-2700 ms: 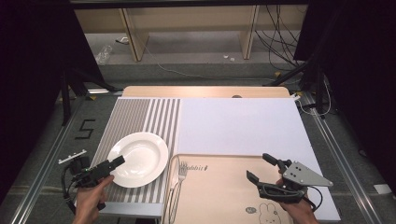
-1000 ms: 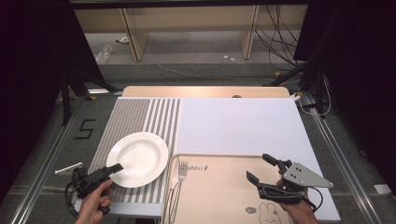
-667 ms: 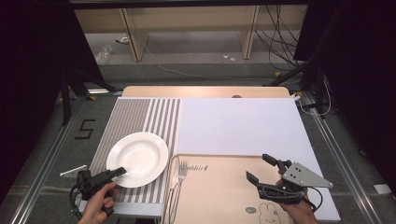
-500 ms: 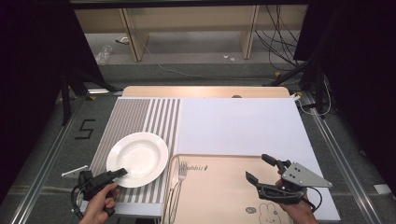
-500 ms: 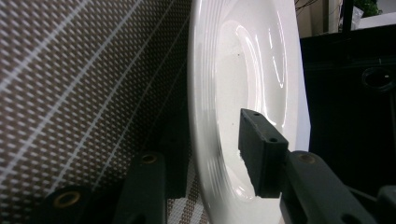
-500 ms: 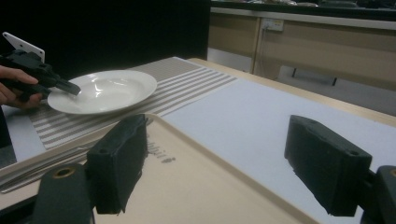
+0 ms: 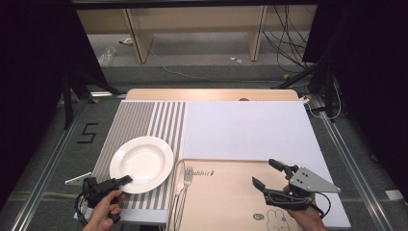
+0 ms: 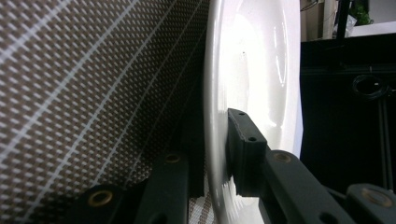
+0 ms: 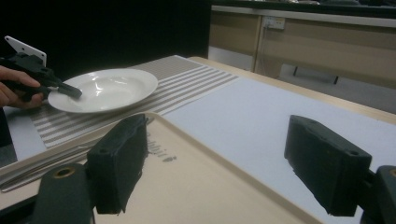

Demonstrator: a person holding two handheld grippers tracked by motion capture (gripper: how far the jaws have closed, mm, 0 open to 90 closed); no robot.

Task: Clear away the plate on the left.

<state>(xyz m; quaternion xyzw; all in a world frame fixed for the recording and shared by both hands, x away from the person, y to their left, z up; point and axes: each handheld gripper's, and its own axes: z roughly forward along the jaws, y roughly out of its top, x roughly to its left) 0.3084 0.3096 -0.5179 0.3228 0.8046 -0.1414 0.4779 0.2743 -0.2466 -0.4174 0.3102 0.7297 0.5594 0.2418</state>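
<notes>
The table [image 7: 250,103] in front of me carries a striped grey mat [image 7: 154,122] on its left part and a plain white sheet [image 7: 250,130] on the right. A beige tray [image 7: 226,192] with a small rabbit drawn on it lies at the near edge, partly over the white sheet, and a fork [image 7: 185,180] rests along its left rim.

The white plate [image 7: 144,161] sits on the striped mat, just left of the tray. My left gripper [image 7: 126,179] reaches its near-left rim, held low in my left hand [image 7: 103,211]. In the left gripper view the plate's rim [image 8: 212,140] runs between my two jaws: one black pad [image 8: 243,154] lies against the plate's upper face and the other jaw sits under the rim, next to the mat [image 8: 93,93]. These jaws have just been closing, with the rim between them, and the pads now pinch it.

My right gripper [image 7: 267,173] hovers over the tray's right part, well apart from the plate. Its jaws stand wide open with nothing between them; in the right gripper view, tray [image 9: 210,186] and white sheet [image 9: 261,116] show through the gap.
</notes>
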